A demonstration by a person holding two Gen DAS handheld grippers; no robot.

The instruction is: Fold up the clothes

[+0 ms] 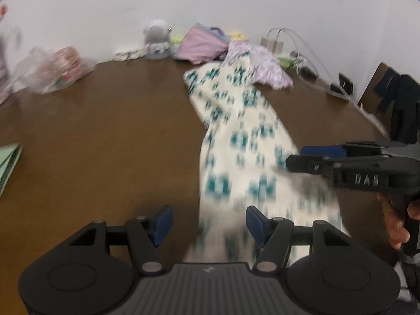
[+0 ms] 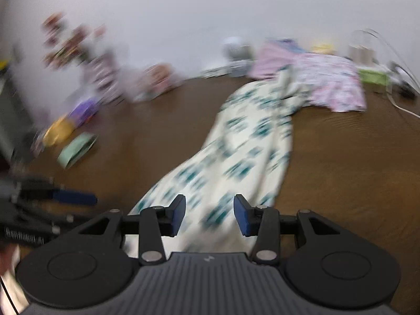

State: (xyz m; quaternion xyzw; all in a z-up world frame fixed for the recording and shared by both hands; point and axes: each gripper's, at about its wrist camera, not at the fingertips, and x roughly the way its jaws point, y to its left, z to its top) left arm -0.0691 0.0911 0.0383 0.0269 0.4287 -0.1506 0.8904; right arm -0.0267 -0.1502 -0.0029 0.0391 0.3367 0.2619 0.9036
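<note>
Brown wood-grain tabletop (image 1: pixel 105 136) w/ a plain white wall behind is seen in both views. Largest item: cream garment w/ teal block print (image 1: pixel 236 141), soft thin cloth, laid as a long rumpled strip from the near edge back to a pink clothes pile (image 1: pixel 199 44) at the wall. Step judged: cloth let go between folds, nothing clamped. Left gripper (image 1: pixel 209 225) is held w/ fingers apart over the strip's near end; right gripper (image 2: pixel 209 215) likewise, pads apart, not pressing. Next move prob. calls for re-gripping the near corners & spreading the strip flat.
</note>
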